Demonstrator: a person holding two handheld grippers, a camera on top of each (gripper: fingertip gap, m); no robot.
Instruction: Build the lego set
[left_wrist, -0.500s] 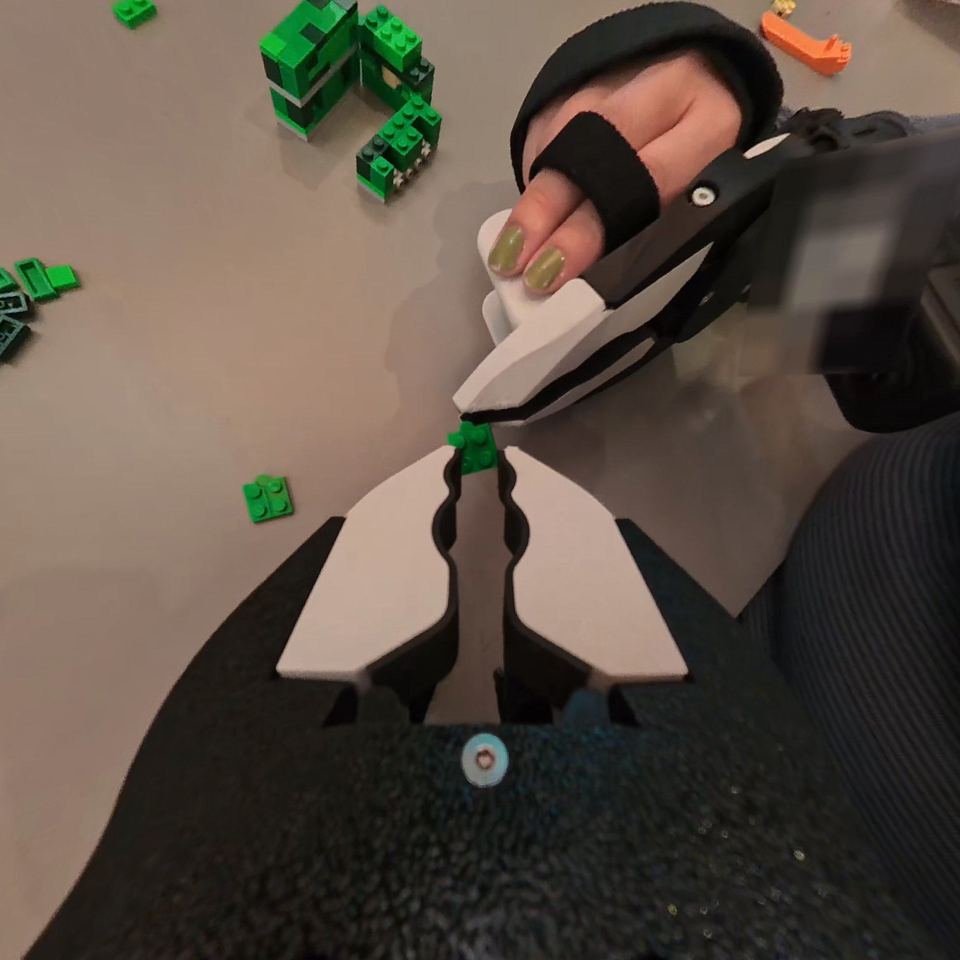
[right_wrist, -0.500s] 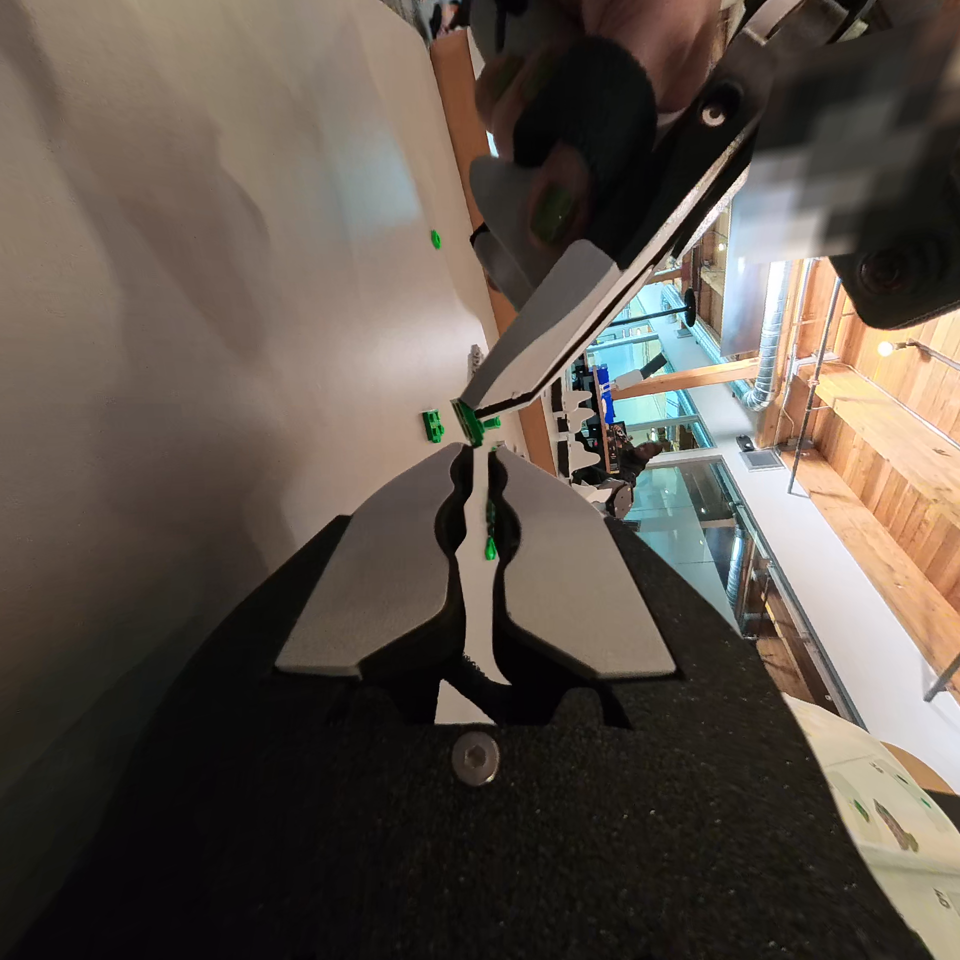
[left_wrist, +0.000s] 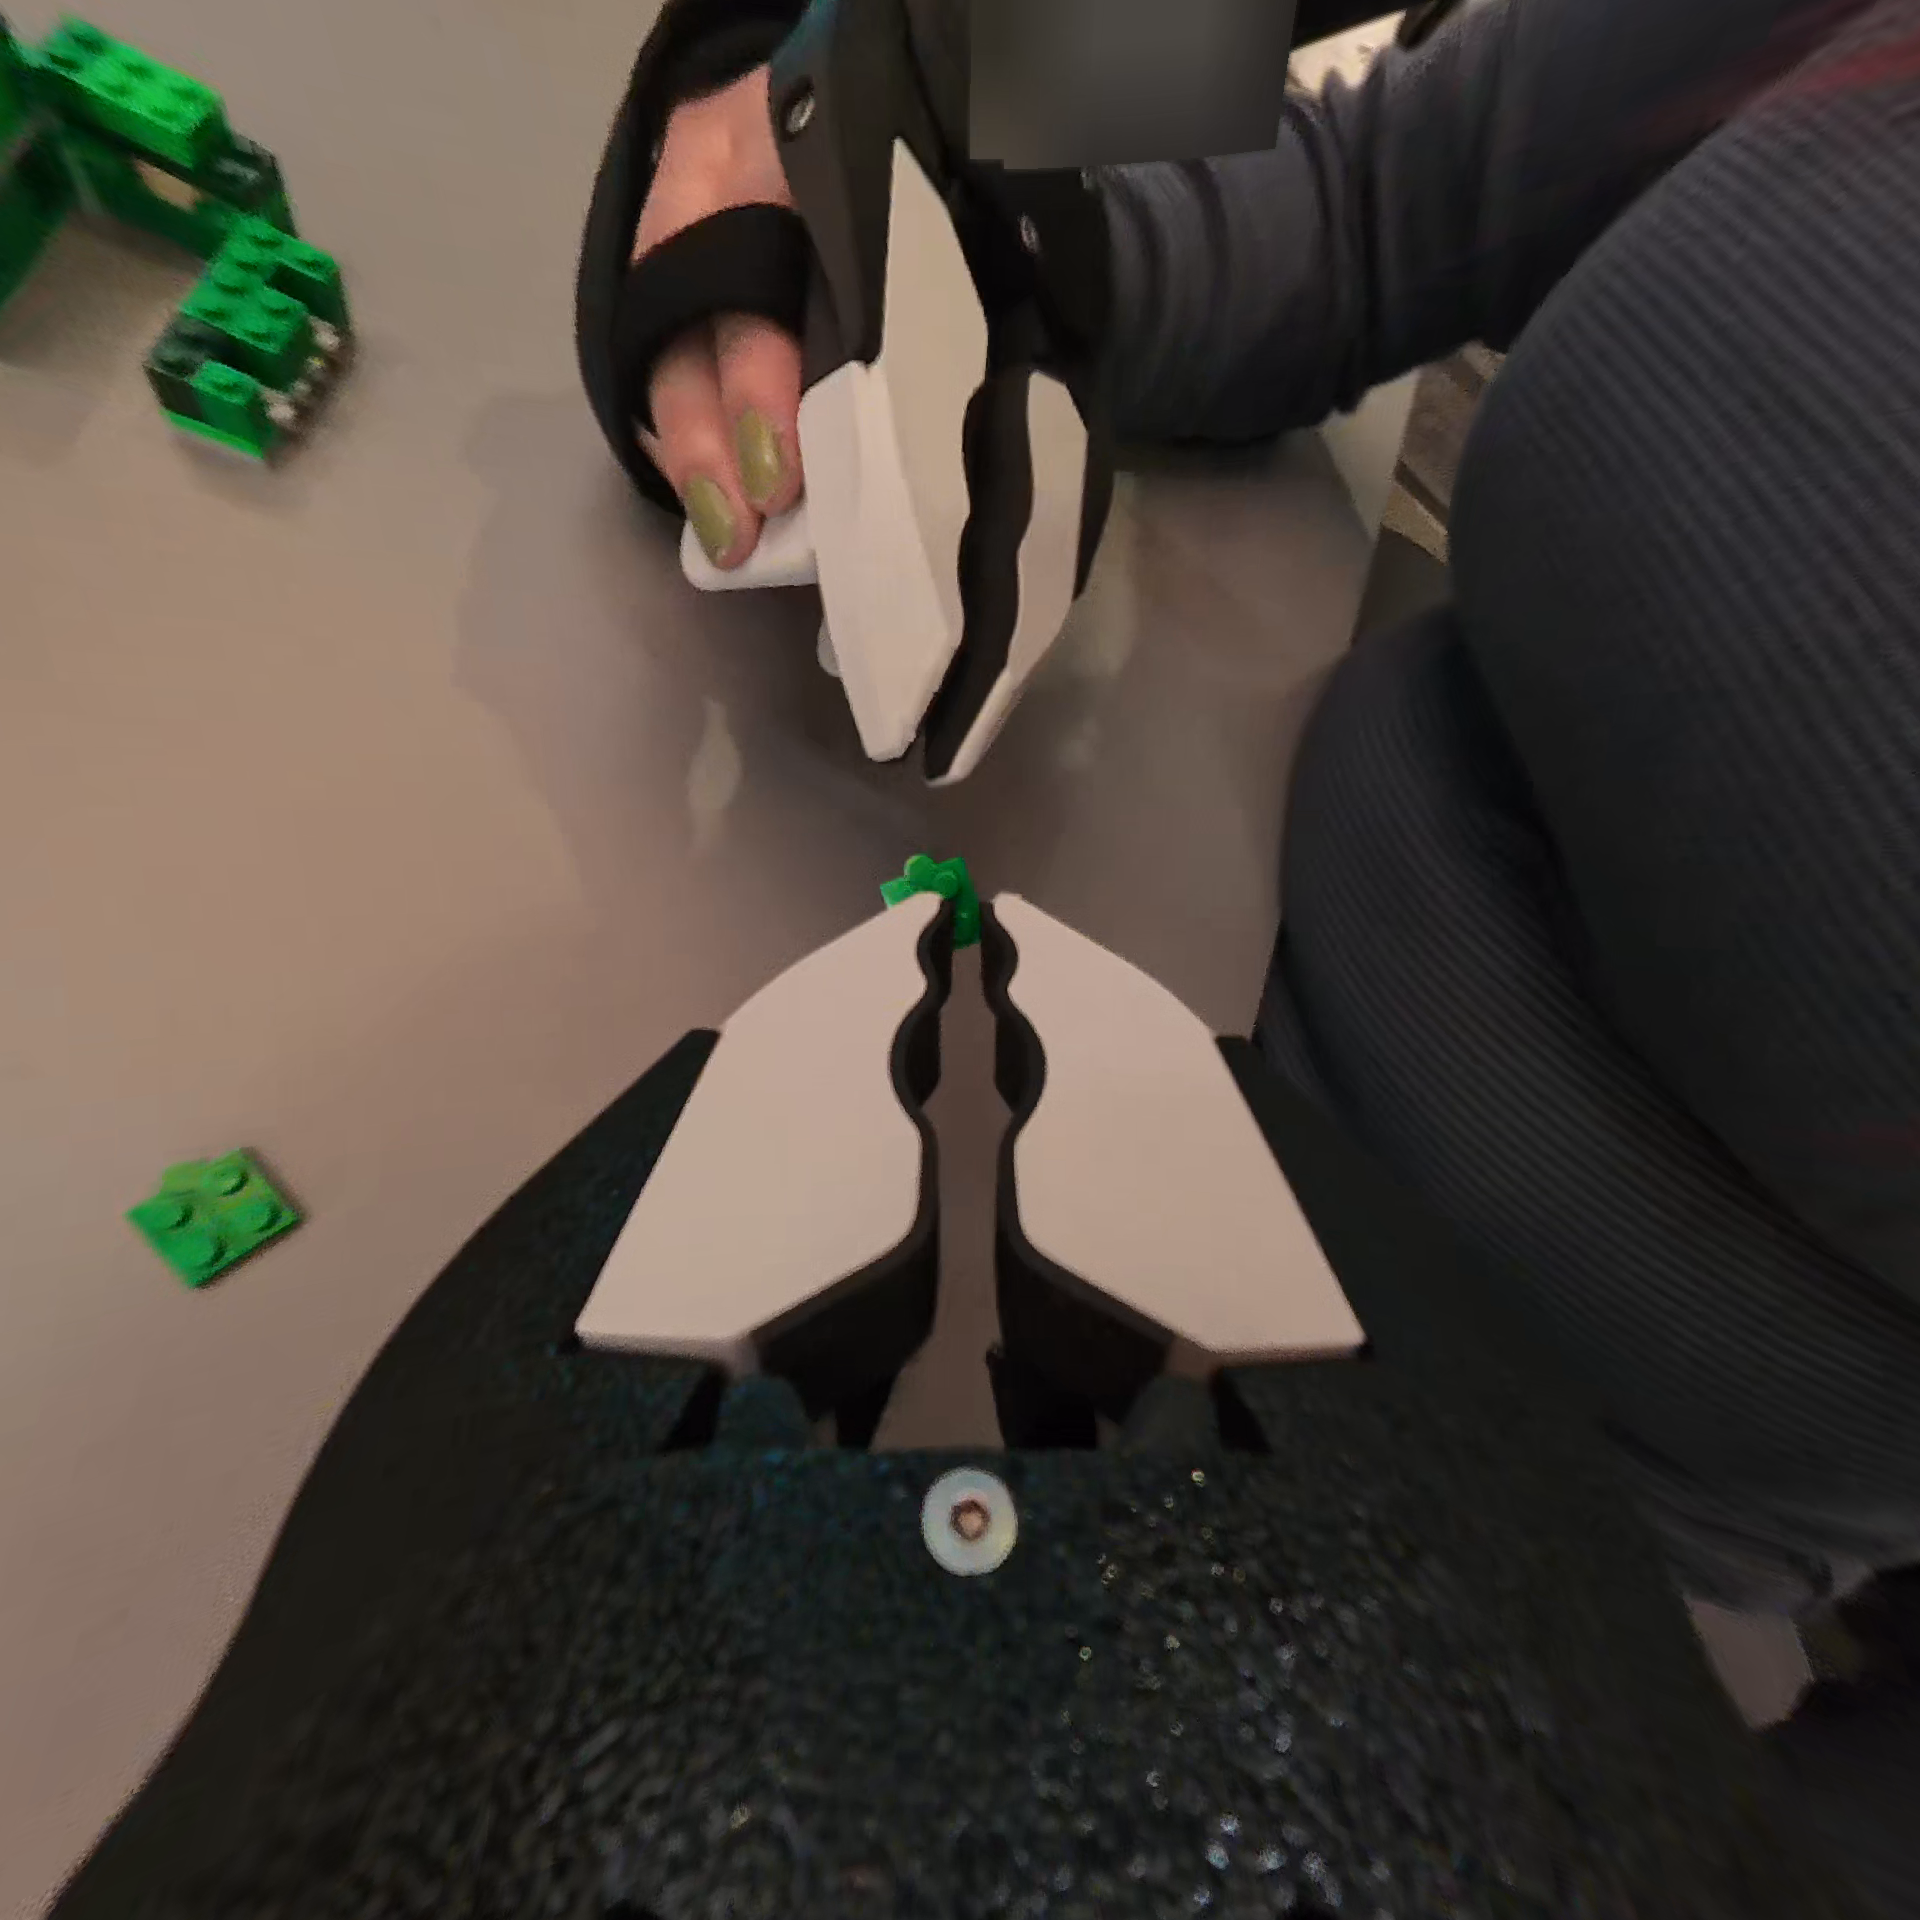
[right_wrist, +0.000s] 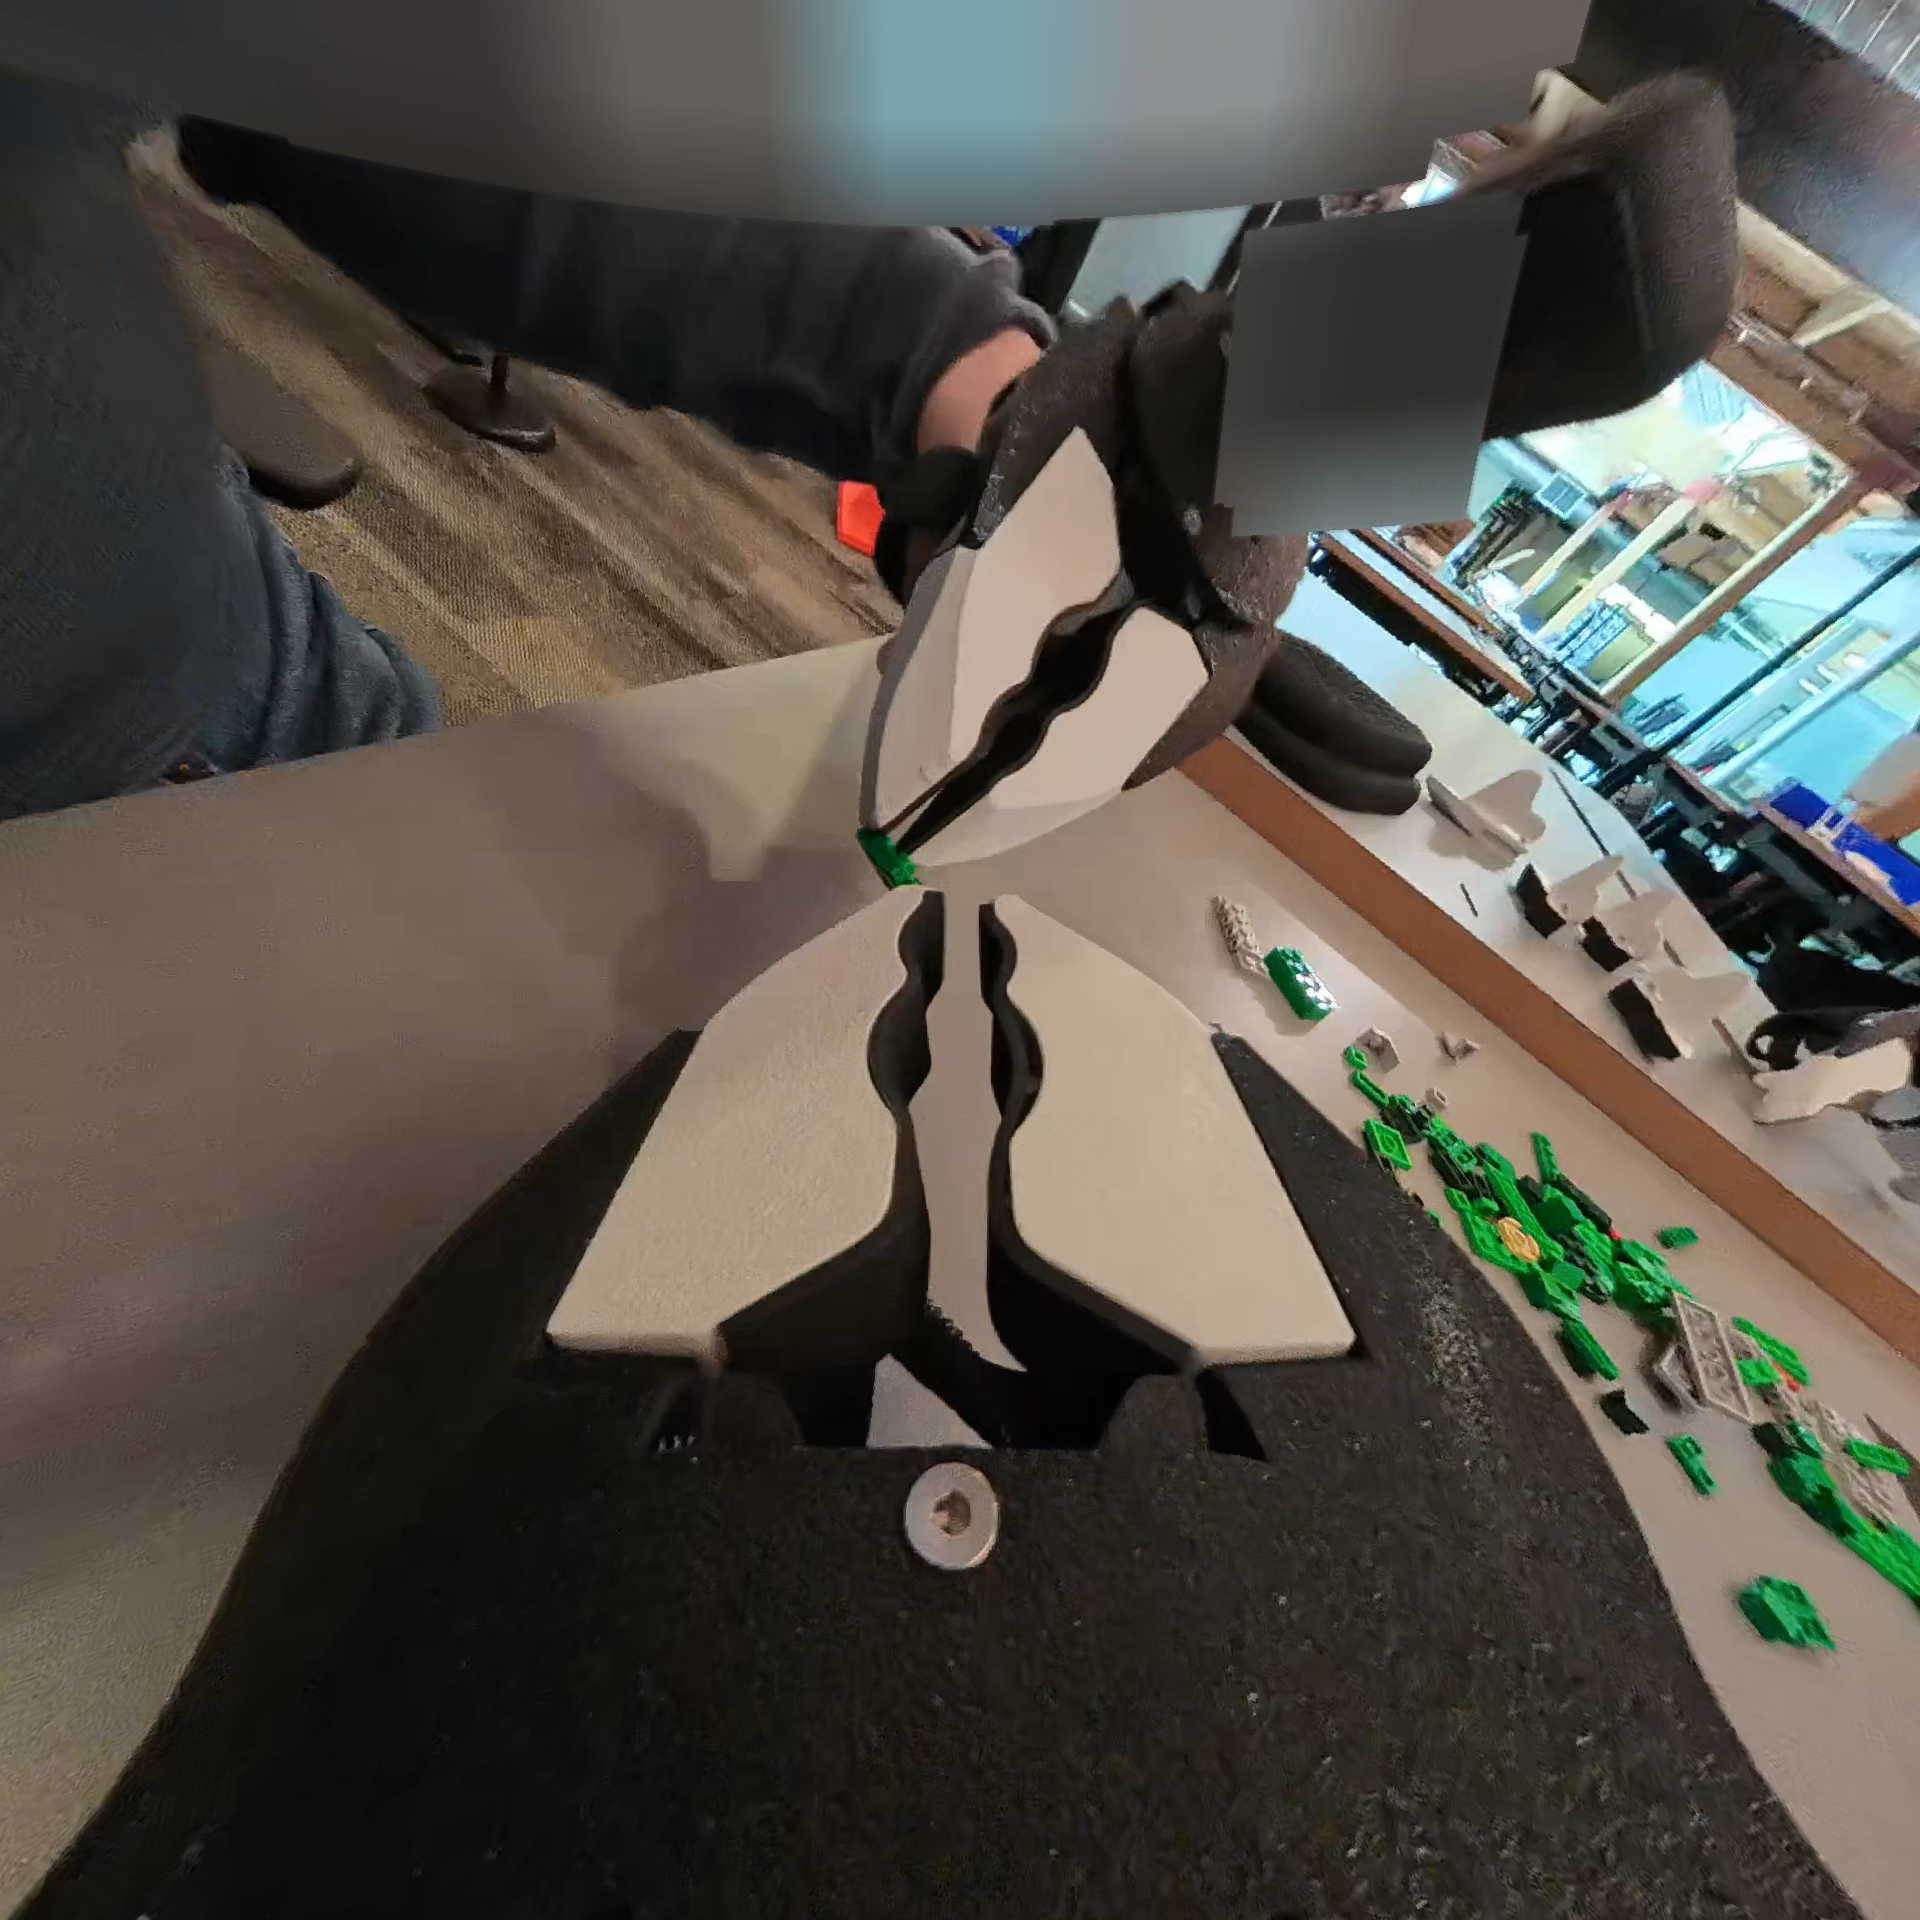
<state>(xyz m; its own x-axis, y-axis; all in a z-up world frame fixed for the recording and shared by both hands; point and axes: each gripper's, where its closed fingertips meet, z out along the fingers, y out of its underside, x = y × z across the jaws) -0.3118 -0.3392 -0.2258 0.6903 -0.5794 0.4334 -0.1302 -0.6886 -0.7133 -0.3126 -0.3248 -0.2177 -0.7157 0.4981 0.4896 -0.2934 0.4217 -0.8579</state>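
Left gripper (left_wrist: 964, 914): fingers nearly closed at the tips, pinching a small green piece (left_wrist: 928, 885); the piece sticks out past the tips, above the worktop (left_wrist: 312, 831).
Same grip, right wrist view: left gripper (right_wrist: 904, 842) reaches in from above, the green piece (right_wrist: 885, 854) at its tips, just beyond the right gripper's own tips.
Right gripper (right_wrist: 961, 909): fingers close together with a narrow gap; nothing held between them.
Right gripper, left wrist view: right gripper (left_wrist: 920, 753) points down toward the green piece, tips near it but apart; a hand (left_wrist: 717, 416) in a black strap grips its handle.
Green plate (left_wrist: 213, 1214): loose, flat on the worktop, left of the left gripper, well apart from it.
Green build (left_wrist: 197, 270): partly assembled, stands at the upper left of the worktop; blurred.
Loose pile (right_wrist: 1558, 1247): many green and a few grey pieces scattered on the worktop at the right in the right wrist view.
Green brick (right_wrist: 1299, 977): lies alone beyond the pile, nearer the worktop's far edge.
Person: dark ribbed clothing (left_wrist: 1610, 935) fills the right side of the left wrist view.
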